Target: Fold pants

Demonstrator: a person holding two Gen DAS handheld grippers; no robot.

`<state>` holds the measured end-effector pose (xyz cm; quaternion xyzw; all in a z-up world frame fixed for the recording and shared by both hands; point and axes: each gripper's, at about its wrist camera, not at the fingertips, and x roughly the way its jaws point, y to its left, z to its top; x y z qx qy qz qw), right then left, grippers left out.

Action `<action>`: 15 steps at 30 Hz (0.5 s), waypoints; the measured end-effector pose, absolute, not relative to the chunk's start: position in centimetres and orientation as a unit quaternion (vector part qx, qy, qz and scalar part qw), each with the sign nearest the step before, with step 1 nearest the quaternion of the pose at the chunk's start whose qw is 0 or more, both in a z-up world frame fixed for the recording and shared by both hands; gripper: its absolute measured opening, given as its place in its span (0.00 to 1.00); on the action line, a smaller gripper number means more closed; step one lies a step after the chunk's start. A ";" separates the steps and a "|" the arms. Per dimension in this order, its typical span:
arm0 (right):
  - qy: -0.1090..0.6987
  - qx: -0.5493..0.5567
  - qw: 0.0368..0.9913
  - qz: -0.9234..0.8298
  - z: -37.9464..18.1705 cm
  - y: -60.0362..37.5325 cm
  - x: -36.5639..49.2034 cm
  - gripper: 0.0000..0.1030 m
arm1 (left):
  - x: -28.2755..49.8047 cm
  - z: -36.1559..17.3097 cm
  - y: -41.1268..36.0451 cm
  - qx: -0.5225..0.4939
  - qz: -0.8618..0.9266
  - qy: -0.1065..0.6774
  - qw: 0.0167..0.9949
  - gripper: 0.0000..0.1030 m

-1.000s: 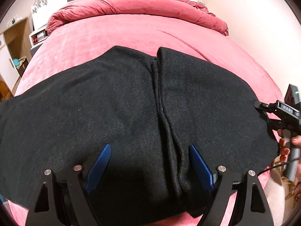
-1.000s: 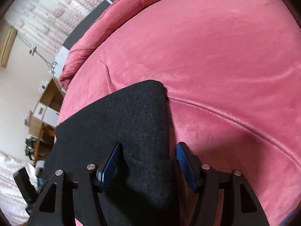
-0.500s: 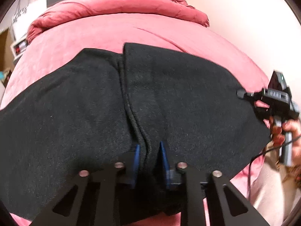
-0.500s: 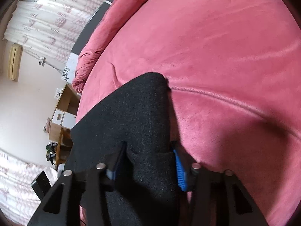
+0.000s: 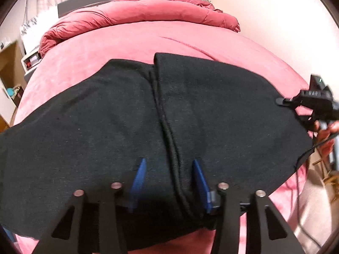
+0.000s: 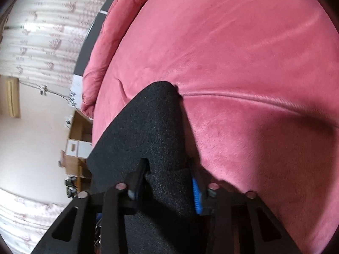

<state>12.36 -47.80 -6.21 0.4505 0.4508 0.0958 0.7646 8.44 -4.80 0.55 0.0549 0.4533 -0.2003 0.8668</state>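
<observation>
**Black pants spread on pink bed, both grippers at near hem**

Black pants (image 5: 211, 110) lying flat across the pink bed (image 5: 131, 42), two layers meeting along a ridge of seams down the middle. Left gripper (image 5: 167, 177) low over the near edge of the fabric, blue pads parted, straddling that central ridge; jaws apart, cloth between them but not pinched. Right gripper (image 6: 169, 180) at the right-hand corner of the pants (image 6: 148, 127), fingers drawn in against a raised fold of black cloth, clamped on it; corner lifted off the bedspread into a bunched peak, with a shadow beneath. Same gripper visible from the left wrist view at the far right edge (image 5: 284, 101), held by a hand (image 5: 325, 135), touching the garment's side edge. Rolled pink duvet (image 5: 137, 14) piled at the head of the bed against a dark headboard (image 5: 95, 0). Patterned curtains (image 6: 42, 31) behind; wooden shelving (image 6: 80, 131) beside the bed.
</observation>
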 end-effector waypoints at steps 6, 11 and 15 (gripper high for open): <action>0.438 0.449 0.775 0.080 -1.5 -46.1 12.0 0.22 | 8.5 0.7 -4.2 0.050 -0.198 0.455 0.867 0.53; 0.427 0.457 0.773 0.102 4.0 -43.1 11.9 0.21 | 8.4 1.3 -0.6 0.019 -0.189 0.457 0.869 0.60; 0.425 0.441 0.778 0.139 8.7 -38.8 12.0 0.21 | 7.4 2.0 3.2 0.001 -0.169 0.451 0.876 0.66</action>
